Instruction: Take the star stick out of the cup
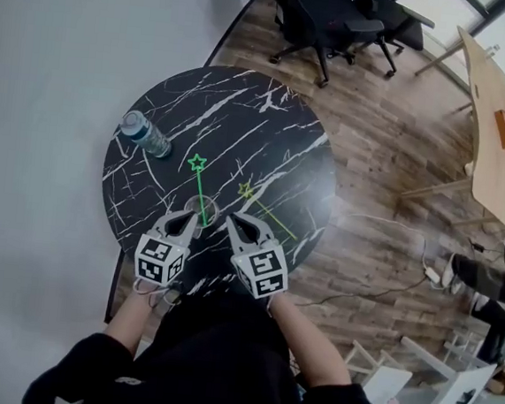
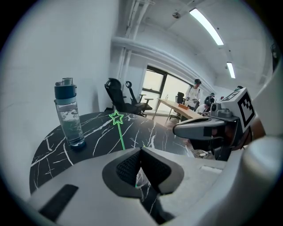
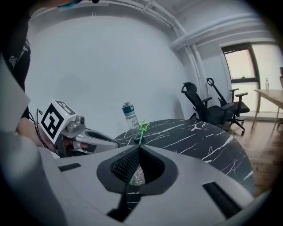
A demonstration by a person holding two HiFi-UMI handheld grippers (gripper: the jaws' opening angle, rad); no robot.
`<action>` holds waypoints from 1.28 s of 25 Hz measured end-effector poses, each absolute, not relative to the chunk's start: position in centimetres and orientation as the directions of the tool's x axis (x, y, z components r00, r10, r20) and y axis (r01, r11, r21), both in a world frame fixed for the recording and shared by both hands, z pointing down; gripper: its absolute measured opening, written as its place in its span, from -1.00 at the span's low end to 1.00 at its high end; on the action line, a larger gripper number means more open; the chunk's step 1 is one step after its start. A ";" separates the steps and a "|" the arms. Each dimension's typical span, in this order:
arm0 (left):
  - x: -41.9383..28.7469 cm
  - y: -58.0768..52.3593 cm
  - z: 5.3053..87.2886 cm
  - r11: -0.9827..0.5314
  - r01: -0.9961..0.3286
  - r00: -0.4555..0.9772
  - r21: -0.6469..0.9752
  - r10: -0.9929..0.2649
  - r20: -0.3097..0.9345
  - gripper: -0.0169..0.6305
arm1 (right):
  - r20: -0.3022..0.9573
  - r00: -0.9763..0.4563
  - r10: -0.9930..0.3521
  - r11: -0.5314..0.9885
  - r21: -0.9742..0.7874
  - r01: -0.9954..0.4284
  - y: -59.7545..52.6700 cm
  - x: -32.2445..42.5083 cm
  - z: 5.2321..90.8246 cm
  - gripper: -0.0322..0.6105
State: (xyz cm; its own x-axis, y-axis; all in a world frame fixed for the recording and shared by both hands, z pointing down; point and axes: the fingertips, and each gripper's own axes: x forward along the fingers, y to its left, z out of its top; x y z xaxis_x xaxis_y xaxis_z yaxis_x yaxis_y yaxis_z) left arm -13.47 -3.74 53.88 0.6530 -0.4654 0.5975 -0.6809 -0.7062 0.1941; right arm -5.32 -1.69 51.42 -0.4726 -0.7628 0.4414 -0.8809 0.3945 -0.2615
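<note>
A green star stick [image 1: 199,185] stands in a clear cup [image 1: 204,208] near the front of a round black marble table [image 1: 268,127]. My left gripper [image 1: 189,218] is shut, its tip just left of the cup. On the cup's other side my right gripper [image 1: 232,223] is shut too. In the left gripper view the star [image 2: 116,117] rises beyond the closed jaws [image 2: 140,151], with the cup [image 2: 142,176] showing in the gap below them. The right gripper view shows the same: star [image 3: 143,126] above the tips [image 3: 139,148], cup [image 3: 137,176] beneath. Neither gripper holds anything.
A water bottle [image 1: 145,135] stands at the table's left edge. A second, yellowish star stick [image 1: 267,214] lies flat on the table, right of the cup. Office chairs [image 1: 332,18] and a wooden desk [image 1: 498,140] stand beyond the table on the wooden floor.
</note>
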 end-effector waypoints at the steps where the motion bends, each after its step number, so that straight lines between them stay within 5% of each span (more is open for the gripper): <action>1: -13.4 -3.9 53.9 -0.718 -0.668 0.663 0.197 -0.453 0.596 -0.95 | 0.443 -0.459 -0.770 0.378 -0.264 -0.888 -1.7 -5.3 51.5 -0.91; 14: -13.2 -5.2 55.4 -0.799 -0.555 0.725 0.231 -0.329 0.604 -0.95 | 0.463 -0.330 -0.823 0.216 -0.282 -0.935 -1.9 -5.4 53.5 -0.91; 32: -12.4 -8.9 56.9 -0.771 -0.561 0.743 0.301 -0.309 0.594 -0.95 | 0.481 -0.263 -0.836 0.128 -0.294 -0.947 -3.2 -4.1 54.4 -0.91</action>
